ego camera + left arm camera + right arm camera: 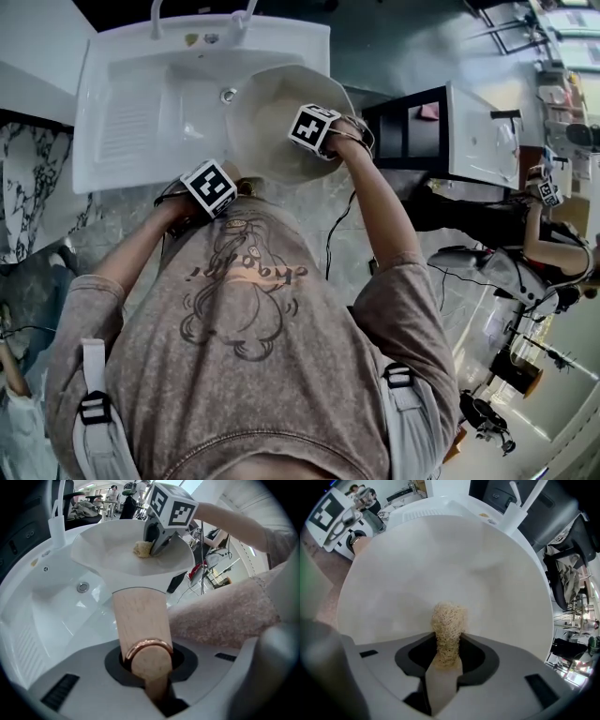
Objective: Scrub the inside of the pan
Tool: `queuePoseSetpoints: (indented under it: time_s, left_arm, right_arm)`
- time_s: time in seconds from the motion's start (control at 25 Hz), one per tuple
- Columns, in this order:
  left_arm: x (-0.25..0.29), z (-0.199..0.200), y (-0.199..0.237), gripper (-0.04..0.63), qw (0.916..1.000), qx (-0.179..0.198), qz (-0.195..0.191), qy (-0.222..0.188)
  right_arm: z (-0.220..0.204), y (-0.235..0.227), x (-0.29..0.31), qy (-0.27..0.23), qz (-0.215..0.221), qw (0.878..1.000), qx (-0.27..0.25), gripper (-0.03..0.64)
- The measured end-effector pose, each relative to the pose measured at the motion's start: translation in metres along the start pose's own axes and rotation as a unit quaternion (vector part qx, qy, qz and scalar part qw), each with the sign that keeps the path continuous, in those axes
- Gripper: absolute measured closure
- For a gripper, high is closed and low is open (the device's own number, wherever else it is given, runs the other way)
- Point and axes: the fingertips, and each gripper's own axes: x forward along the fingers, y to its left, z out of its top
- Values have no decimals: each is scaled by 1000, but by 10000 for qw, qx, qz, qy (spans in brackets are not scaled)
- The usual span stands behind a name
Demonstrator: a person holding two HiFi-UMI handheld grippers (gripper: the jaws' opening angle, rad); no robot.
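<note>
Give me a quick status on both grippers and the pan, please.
Left gripper shut on wooden handle. Right gripper shut on loofah scrubber, touching the inside of the pan. Pan over the sink; nothing in the way.

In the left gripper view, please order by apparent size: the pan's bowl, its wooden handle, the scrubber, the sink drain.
1. cream round pan bowl
2. pale wooden handle, magnified by nearness
3. beige fibrous scrubber
4. small metal sink drain, only slightly smaller
</note>
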Motion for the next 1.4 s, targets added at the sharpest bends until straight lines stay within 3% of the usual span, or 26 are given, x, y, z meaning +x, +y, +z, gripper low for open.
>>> queuePoseSetpoints:
  time_s: [0.24, 0.52, 0.8, 1.04, 1.4]
  left_arm:
    - [0, -1, 0, 532, 10000, -9, 67, 19]
    - [-1, -2, -4, 534, 9999, -75, 69, 66]
    - [1, 0, -4, 534, 9998, -8, 162, 72]
    - [1, 1, -6, 532, 9997, -4, 200, 112]
    - [0, 0, -5, 531, 9995, -33, 264, 167]
  right_arm:
    - [3, 27, 0, -22, 317, 9994, -162, 466]
    - [19, 63, -4, -439, 1053, 9933, -159, 466]
    - [34, 81, -4, -583, 1160, 9907, -412, 466]
    - [62, 96, -8, -1050, 1572, 9816, -262, 465]
    - [100, 92, -11, -1602, 1545, 9749, 10, 465]
